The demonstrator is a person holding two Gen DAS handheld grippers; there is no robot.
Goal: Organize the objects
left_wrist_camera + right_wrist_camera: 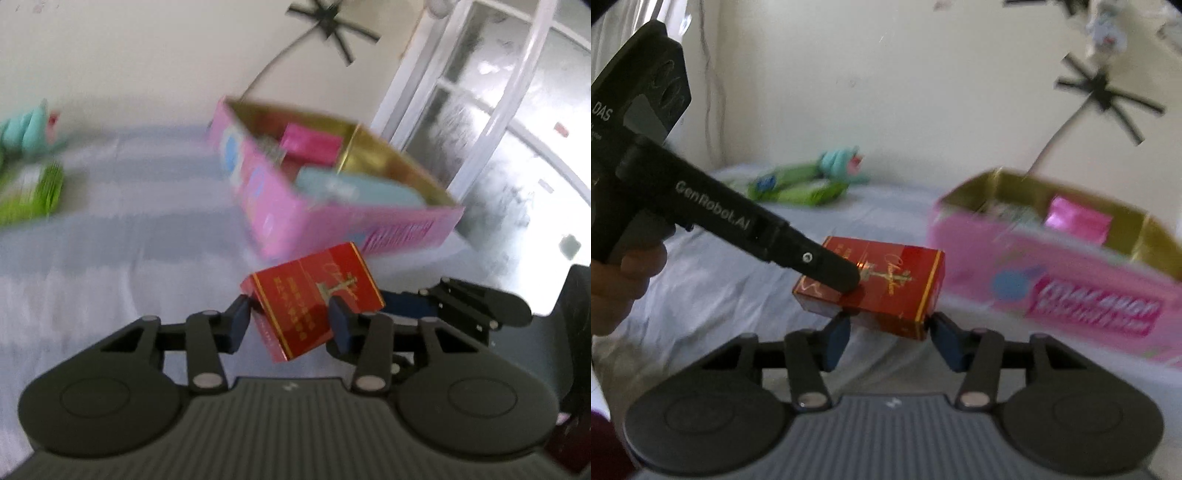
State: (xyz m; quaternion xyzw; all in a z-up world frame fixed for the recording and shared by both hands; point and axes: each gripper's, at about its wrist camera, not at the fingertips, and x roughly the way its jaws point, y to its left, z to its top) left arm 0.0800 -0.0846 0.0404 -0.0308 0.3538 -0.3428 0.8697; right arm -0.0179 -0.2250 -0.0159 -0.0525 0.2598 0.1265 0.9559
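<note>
A small red box with gold print (pixel 314 299) is held in the air between both grippers. My left gripper (pixel 291 321) is shut on it; in the right wrist view its black finger lies over the red box (pixel 886 284). My right gripper (pixel 890 332) has its blue pads (pixel 838 339) at the two sides of the box, seemingly closed on it. An open pink carton with gold lining (pixel 280 206) stands just beyond, holding a magenta packet (pixel 310 144) and a pale blue packet (pixel 354 188). It also shows in the right wrist view (pixel 1052 266).
A pale blue sheet (pixel 129 240) covers the surface. Green packets (pixel 33 192) and a teal plush toy (pixel 838 162) lie at the far left by the wall. A white-framed glass door (pixel 480 110) is at the right. The right gripper's arm (pixel 480 302) reaches in beside the box.
</note>
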